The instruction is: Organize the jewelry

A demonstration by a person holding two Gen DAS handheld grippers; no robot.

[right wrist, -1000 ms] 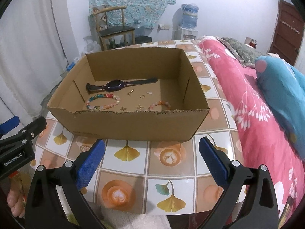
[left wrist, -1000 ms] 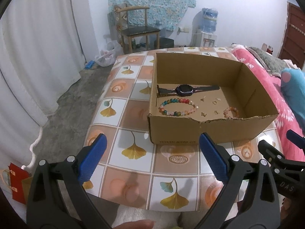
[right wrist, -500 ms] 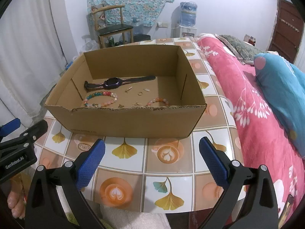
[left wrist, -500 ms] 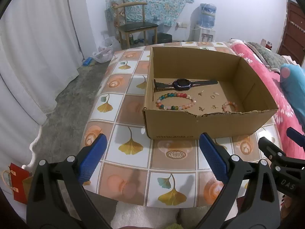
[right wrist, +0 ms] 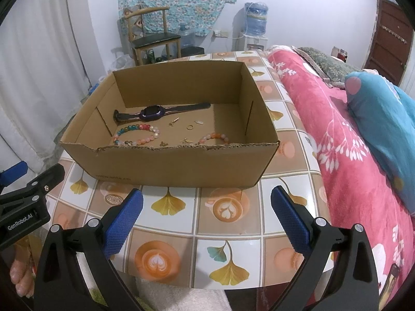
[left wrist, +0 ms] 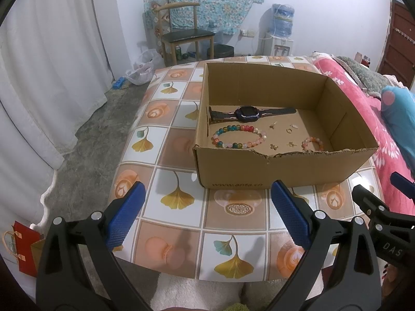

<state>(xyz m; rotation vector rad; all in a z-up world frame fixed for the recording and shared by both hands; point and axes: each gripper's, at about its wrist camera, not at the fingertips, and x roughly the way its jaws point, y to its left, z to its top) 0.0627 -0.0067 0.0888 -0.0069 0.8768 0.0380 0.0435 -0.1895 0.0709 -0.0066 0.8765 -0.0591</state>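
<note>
An open cardboard box [left wrist: 282, 171] [right wrist: 181, 163] stands on the tiled table. Inside lie a dark watch [left wrist: 247, 112] [right wrist: 153, 110], a multicoloured bead bracelet [left wrist: 238, 137] [right wrist: 136, 134], a smaller orange bead bracelet [left wrist: 312, 143] [right wrist: 214, 138], a gold ring [left wrist: 288, 130] [right wrist: 190, 127] and several tiny gold pieces. My left gripper [left wrist: 207, 215] is open, held above the table's near edge in front of the box. To its right, my right gripper [right wrist: 206, 216] is open too. Neither holds anything.
The table [left wrist: 179, 197] has a ginkgo-and-coffee pattern tiled cover. A bed with a pink blanket [right wrist: 345, 140] and a blue pillow [right wrist: 384, 119] borders the table's right side. A wooden chair [left wrist: 185, 36] and water dispenser [left wrist: 280, 33] stand by the far wall. White curtains hang left.
Both grippers have drawn back and risen from the box, which now looks smaller and farther. Both stayed open; the jewelry has not moved.
</note>
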